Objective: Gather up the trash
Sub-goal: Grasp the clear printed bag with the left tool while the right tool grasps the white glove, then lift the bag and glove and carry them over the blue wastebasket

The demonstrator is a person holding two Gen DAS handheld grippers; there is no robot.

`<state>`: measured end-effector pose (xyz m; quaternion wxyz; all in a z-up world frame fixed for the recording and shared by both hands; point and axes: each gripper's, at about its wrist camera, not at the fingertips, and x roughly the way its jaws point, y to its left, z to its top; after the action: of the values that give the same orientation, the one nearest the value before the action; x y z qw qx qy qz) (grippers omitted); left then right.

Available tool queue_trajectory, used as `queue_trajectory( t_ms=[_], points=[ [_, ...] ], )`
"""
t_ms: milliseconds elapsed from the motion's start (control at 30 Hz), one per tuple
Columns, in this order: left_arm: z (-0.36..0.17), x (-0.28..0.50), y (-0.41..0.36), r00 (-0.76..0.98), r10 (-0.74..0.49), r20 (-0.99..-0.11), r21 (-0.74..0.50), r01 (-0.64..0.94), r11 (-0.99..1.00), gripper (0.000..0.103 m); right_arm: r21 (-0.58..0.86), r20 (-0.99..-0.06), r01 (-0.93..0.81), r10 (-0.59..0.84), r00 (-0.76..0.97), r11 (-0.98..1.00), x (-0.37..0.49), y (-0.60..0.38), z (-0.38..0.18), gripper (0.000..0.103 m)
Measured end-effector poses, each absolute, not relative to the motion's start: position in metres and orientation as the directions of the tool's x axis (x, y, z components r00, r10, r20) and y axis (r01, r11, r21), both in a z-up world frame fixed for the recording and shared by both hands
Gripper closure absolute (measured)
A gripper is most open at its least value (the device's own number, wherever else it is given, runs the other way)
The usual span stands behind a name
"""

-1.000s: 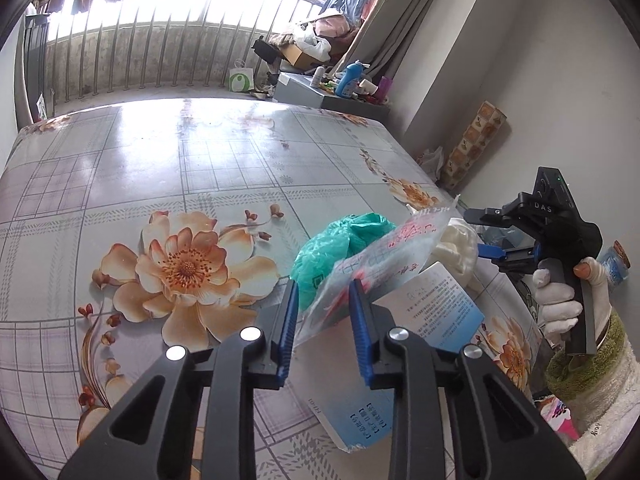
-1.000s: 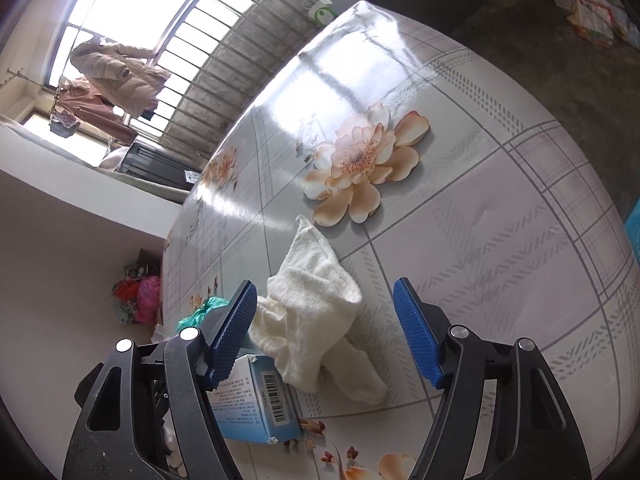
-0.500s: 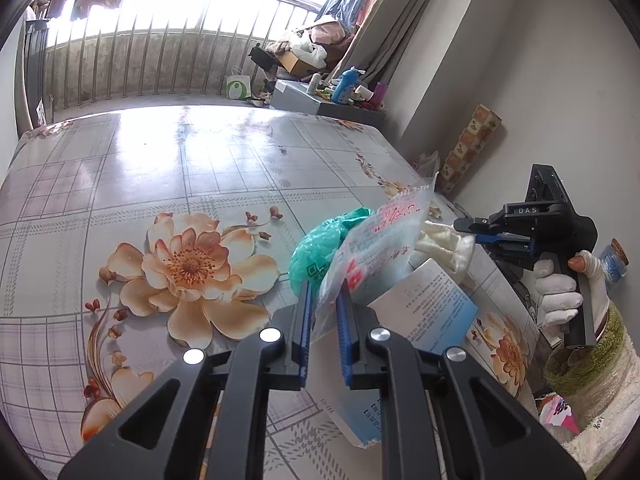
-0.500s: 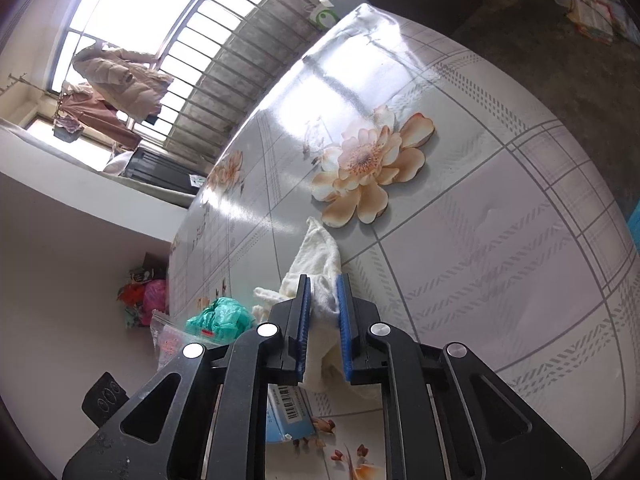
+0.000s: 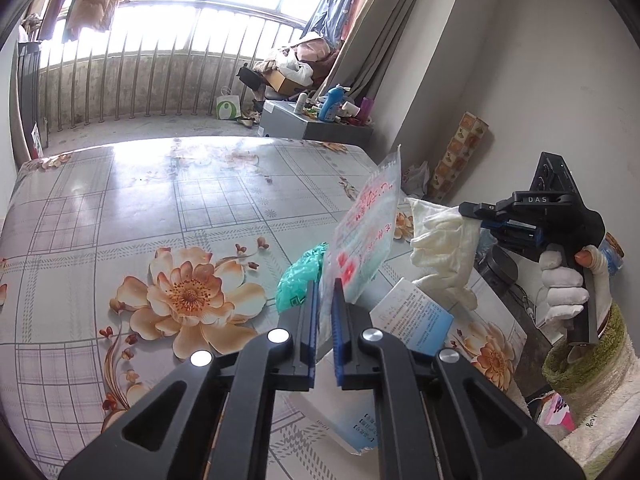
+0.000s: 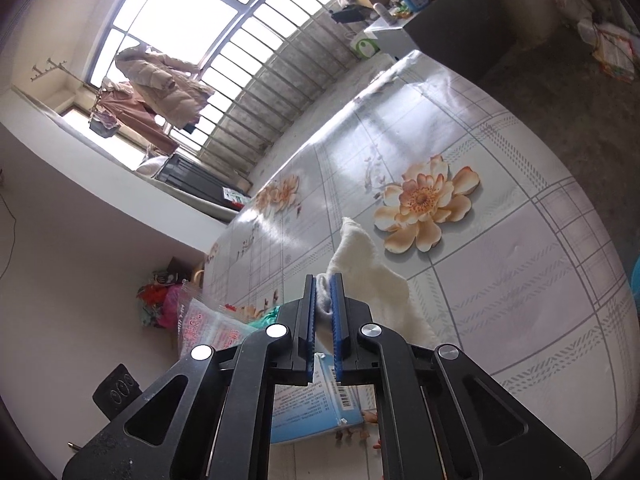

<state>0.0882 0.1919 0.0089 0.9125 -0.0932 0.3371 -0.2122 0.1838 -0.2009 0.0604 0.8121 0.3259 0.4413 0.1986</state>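
Left gripper (image 5: 326, 292) pinches one plastic bag (image 5: 366, 236); right gripper (image 6: 324, 292) pinches one white cloth (image 6: 372, 280); one blue box (image 5: 416, 316) and one green wad (image 5: 300, 284) lie on the table (image 5: 140, 200).

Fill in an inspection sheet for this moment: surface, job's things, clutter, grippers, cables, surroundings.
Surface: table under a glossy flower-print cover.
Job's things: clear plastic bag lifted; white cloth lifted; green bag and blue-and-white box on the table.
Clutter: nothing seen beyond these.
Grippers: left gripper shut on the plastic bag; right gripper shut on the cloth.
Cables: nothing seen.
Surroundings: barred window, hanging coat, cluttered cabinet with bottles.
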Motion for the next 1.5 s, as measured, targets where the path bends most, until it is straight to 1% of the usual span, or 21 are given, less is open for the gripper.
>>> queue_trajectory(
  t_ms=[400, 833, 1500],
  points=[
    [0.042, 0.075, 0.190, 0.703, -0.498, -0.507, -0.341, 0.367, 0.865, 0.097, 0.737, -0.498, -0.068, 0.608, 0.619, 0.673, 0.169, -0.211, 0.083, 0.098],
    [0.072, 0.076, 0.166, 0.706, -0.515, -0.486, -0.318, 0.406, 0.857, 0.097, 0.768, -0.413, -0.092, 0.600, 0.685, 0.634, 0.146, -0.236, 0.090, 0.098],
    [0.099, 0.100, 0.089, 0.653, -0.552, -0.519, -0.273, 0.485, 0.831, 0.097, 0.814, -0.291, -0.088, 0.534, 0.794, 0.575, 0.113, -0.312, 0.094, 0.098]
  ],
)
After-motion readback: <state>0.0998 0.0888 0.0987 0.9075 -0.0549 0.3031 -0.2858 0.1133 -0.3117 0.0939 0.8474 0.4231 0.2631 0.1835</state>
